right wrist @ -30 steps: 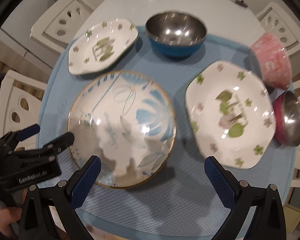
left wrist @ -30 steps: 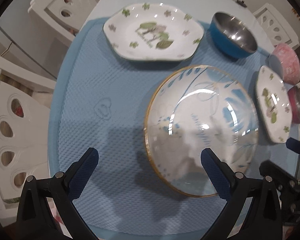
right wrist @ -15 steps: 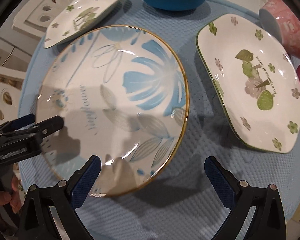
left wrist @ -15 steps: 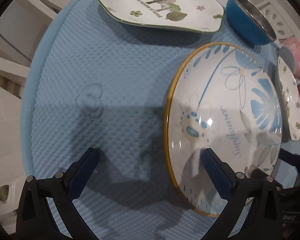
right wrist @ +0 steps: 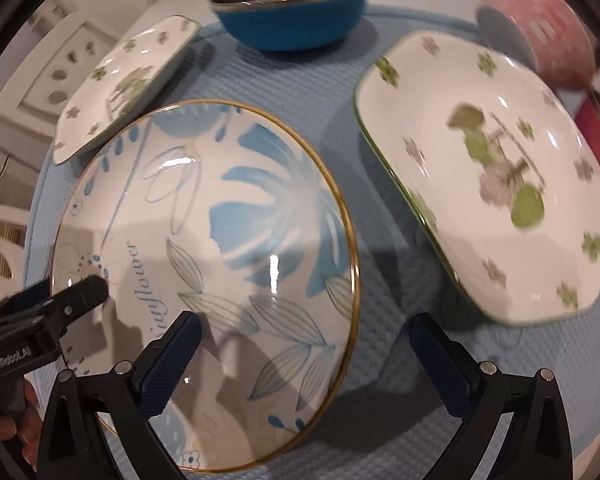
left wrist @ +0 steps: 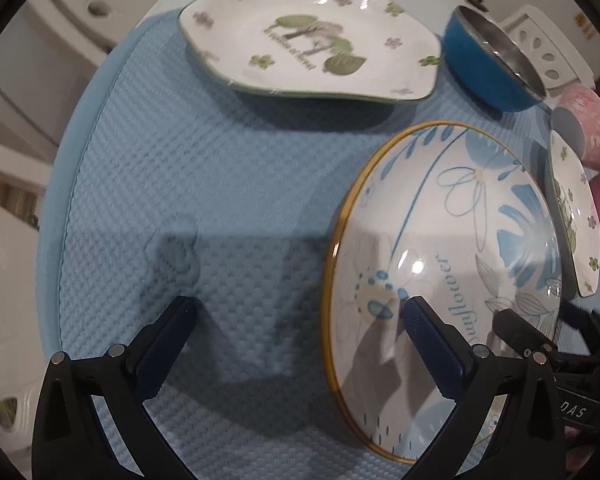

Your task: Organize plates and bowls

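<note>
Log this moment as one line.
left hand-held gripper: open, straddling sunflower plate rim | right hand-held gripper: open, same plate | nothing lifted

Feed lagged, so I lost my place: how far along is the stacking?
Nothing looks stacked. The blue-flower plate, both clover plates, blue bowl and pink bowl sit separately on the mat. Both tongs, left and right, are open, straddling the flower plate's opposite edges. All stacking remains.
</note>
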Demonstrator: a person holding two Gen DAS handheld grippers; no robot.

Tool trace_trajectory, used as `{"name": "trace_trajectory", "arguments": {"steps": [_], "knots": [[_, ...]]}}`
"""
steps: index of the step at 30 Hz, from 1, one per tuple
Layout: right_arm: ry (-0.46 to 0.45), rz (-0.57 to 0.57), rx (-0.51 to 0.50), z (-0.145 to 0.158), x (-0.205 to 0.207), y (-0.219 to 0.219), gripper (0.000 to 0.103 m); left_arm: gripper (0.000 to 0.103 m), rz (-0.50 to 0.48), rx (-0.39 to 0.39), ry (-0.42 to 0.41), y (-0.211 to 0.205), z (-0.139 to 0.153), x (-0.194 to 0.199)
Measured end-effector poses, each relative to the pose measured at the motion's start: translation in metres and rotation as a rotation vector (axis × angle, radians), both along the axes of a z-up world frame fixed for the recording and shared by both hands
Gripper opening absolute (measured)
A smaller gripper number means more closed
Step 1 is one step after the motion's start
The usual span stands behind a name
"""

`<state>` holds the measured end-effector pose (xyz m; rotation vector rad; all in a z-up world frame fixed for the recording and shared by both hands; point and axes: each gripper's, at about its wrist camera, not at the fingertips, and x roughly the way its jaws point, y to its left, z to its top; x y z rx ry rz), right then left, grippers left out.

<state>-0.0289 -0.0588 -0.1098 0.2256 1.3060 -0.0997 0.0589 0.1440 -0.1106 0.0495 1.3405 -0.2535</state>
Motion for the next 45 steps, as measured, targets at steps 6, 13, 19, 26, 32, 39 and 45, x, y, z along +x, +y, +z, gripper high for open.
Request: {"name": "trace_trajectory", "arguments": {"steps": [6,13,19,26,32,39,45], "knots": [[-0.058,0.077,0.028,0.022,0.009,0.002,0.07,0.066,-0.057,-0.036,-0.046,-0.016,0.017,0.011],[-0.048,0.109,0.076,0.022,0.015,-0.009,0.042,0.028,-0.091,-0.027,-0.066,-0.037,0.03,0.025],[-0.001,0.121,0.124,0.022,-0.009,-0.02,0.04,0.029,-0.103,-0.003,-0.052,-0.031,0.04,0.003],[0.058,0.179,0.164,0.02,-0.037,0.0,0.04,0.029,-0.057,-0.017,0.007,0.005,0.025,-0.054],[0.103,0.232,0.176,0.017,-0.04,0.028,0.04,0.029,-0.001,-0.006,0.032,0.032,0.025,-0.086],[0.144,0.285,0.182,0.009,-0.04,0.047,0.04,0.03,0.024,-0.016,0.064,0.053,0.018,-0.1],[0.142,0.303,0.158,0.007,-0.033,0.053,0.04,0.033,-0.007,0.005,0.046,0.042,0.017,-0.098]]}}
